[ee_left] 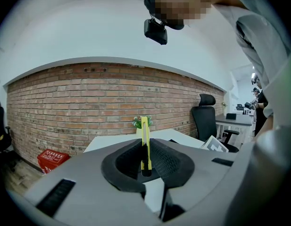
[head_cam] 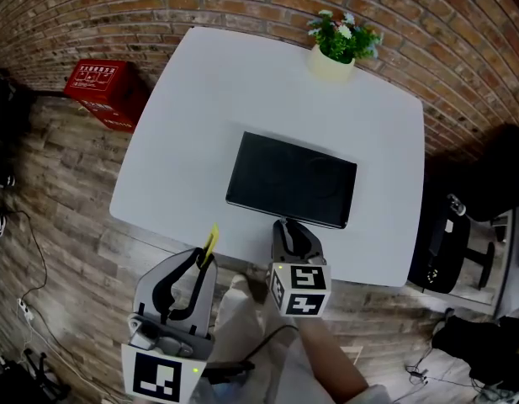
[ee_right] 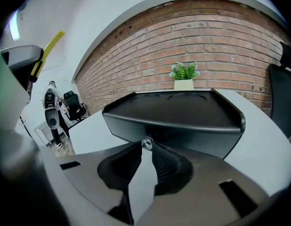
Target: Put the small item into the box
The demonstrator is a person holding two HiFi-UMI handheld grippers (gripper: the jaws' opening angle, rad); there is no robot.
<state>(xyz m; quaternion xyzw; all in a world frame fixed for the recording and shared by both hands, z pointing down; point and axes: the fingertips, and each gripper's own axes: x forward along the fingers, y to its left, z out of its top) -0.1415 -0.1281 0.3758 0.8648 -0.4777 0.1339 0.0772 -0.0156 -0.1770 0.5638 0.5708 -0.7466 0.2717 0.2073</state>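
Note:
A flat black box lies open in the middle of the white table. My right gripper is at the box's near edge, its jaws shut on a small silvery item pinched at the tips, just in front of the box's front wall. Off the table's near left corner, my left gripper is shut on a thin yellow strip-like tool that sticks up between its pads. In the right gripper view, the same yellow tool shows at the upper left.
A potted plant stands at the table's far edge, by the brick wall. On the wooden floor to the left sits a red crate. A black office chair is at the right. A person's legs are under the grippers.

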